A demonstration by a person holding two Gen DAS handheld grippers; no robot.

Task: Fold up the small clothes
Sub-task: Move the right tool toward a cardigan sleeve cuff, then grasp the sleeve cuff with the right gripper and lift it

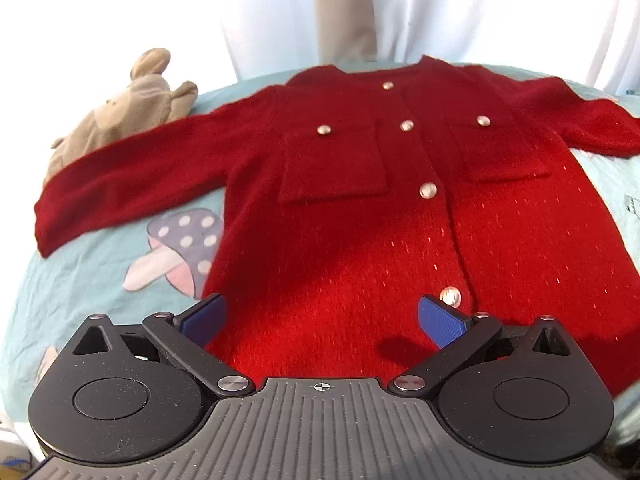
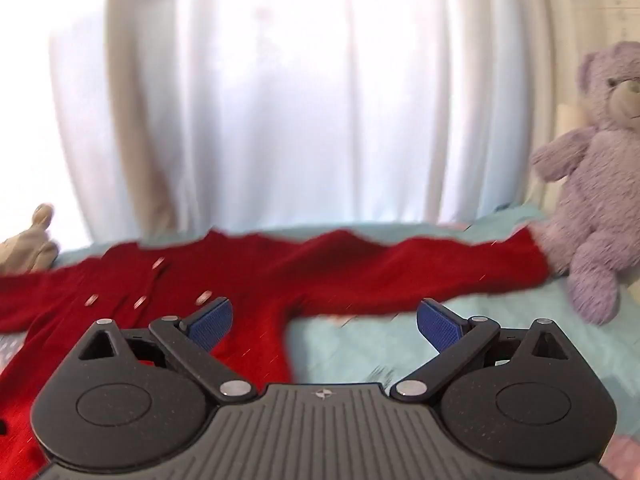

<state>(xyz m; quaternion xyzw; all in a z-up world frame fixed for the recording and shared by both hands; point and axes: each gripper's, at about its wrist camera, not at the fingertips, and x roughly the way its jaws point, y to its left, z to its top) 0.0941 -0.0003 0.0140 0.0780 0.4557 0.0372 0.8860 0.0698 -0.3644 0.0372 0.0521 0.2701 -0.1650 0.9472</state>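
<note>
Around my work I see two soft toys: a beige plush (image 1: 120, 120) lying at the cardigan's one sleeve end, and a lilac teddy bear (image 2: 596, 184) sitting upright at the other cuff, just beside it or touching, I cannot tell which. Nothing lies between my fingers and the cloth. The red cardigan (image 1: 400, 200) is spread flat, front up and buttoned, sleeves stretched out to both sides, on a pale blue sheet (image 1: 80, 292) printed with a mushroom; white curtains (image 2: 280, 100) hang behind. My left gripper (image 1: 322, 316) is spread wide over the hem, holding nothing. My right gripper (image 2: 324, 320) is likewise spread, empty, over the cardigan's side edge and the bare sheet. Only the right view, somewhat blurred, shows the bear; only the left shows the pockets and print clearly.
</note>
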